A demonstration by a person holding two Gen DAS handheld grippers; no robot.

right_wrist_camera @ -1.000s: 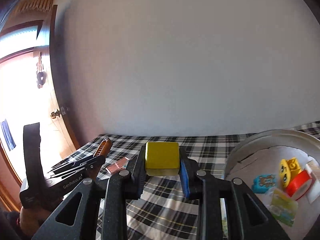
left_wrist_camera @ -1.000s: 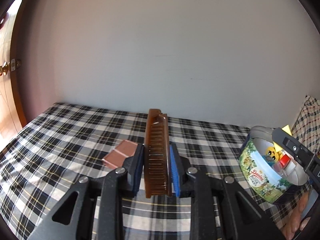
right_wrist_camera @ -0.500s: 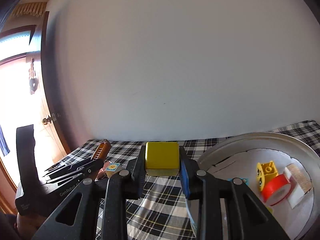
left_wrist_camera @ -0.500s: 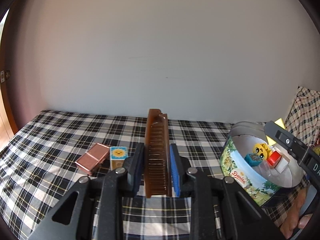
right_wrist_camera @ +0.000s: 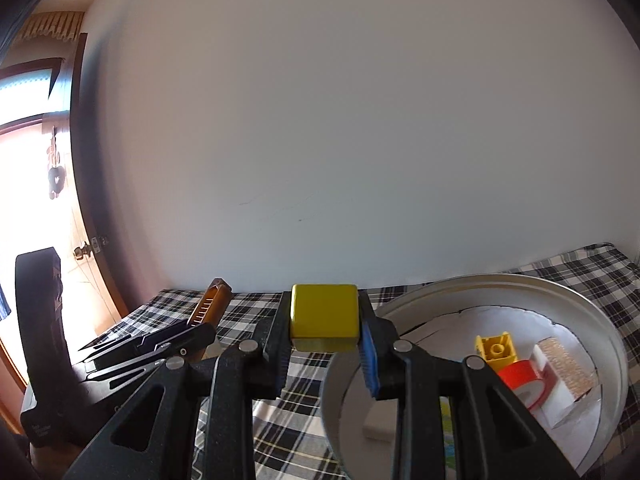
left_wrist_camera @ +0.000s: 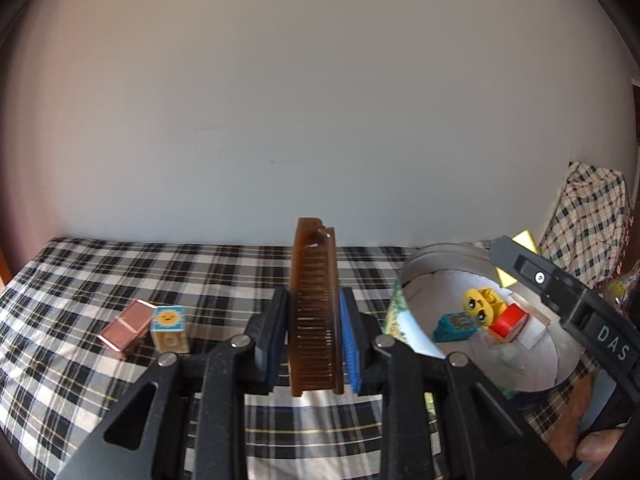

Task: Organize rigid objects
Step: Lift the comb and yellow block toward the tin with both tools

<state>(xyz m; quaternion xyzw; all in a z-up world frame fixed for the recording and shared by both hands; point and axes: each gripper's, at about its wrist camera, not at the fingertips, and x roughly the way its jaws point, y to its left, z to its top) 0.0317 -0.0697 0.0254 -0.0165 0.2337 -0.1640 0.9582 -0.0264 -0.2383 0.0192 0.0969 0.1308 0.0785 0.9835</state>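
Note:
My left gripper is shut on a brown comb, held upright above the checked bedspread. My right gripper is shut on a yellow block, held just left of the round cookie tin. The tin sits right of my left gripper and holds a yellow face brick, a red piece and a blue piece. The comb and the left gripper show at the left of the right wrist view.
A copper-coloured box and a sun-picture cube lie on the bedspread to the left. A white wall stands behind. A checked pillow is at the far right. A door is at the left.
My left gripper has swung right with the comb, bringing the tin closer and the sun cube into view. My right gripper has moved with the yellow block nearer the tin's rim.

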